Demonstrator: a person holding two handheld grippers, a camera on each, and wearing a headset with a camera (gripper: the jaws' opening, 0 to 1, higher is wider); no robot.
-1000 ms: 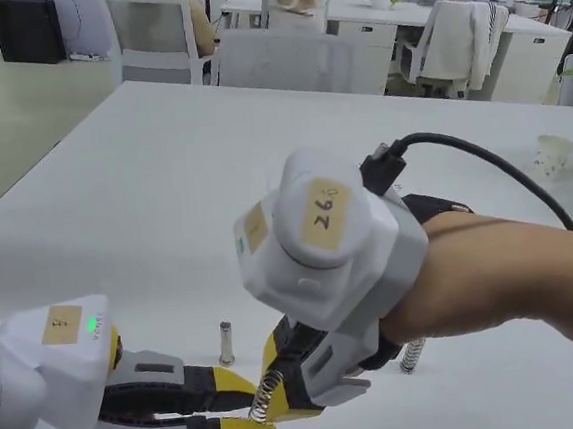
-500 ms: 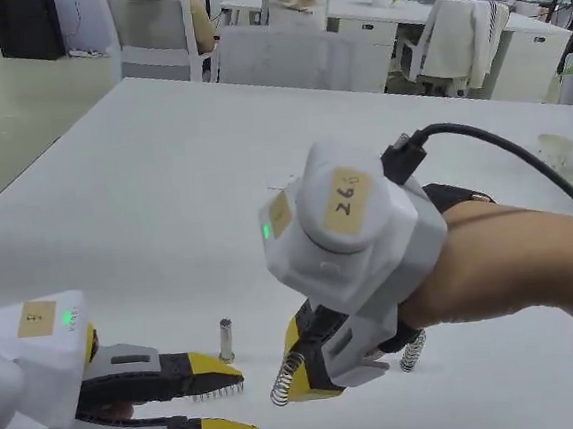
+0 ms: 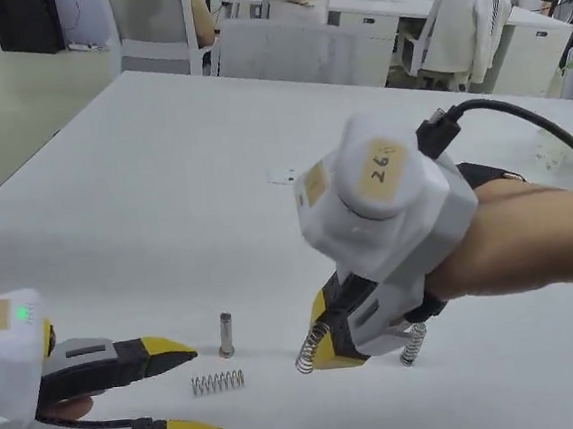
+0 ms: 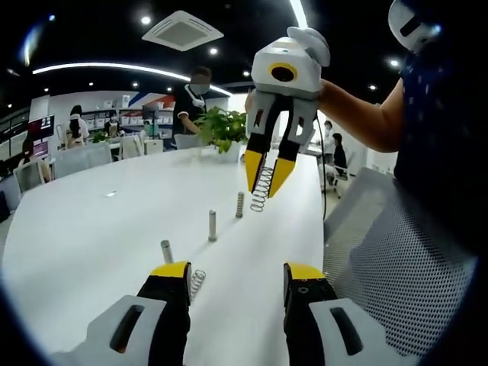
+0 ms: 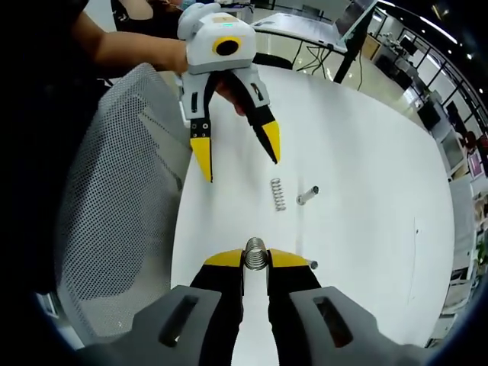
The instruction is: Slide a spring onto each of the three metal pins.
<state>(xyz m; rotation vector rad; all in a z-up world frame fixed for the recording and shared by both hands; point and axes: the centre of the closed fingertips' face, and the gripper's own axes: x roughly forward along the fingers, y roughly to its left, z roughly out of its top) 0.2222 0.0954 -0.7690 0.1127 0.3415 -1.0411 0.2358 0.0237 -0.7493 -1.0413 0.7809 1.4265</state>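
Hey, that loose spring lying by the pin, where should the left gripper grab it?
Mid-coil, from above: the loose spring lies flat on its side, so the open left gripper could probably close across its width, clear of the upright pin nearby.

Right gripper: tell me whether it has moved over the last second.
Yes. The right gripper, shut on a spring, has shifted rightward, away from the bare upright pin on the table.

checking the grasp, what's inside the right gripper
A spring is clamped in the right gripper, one end poking past the tips. How far it runs back between the jaws is covered.
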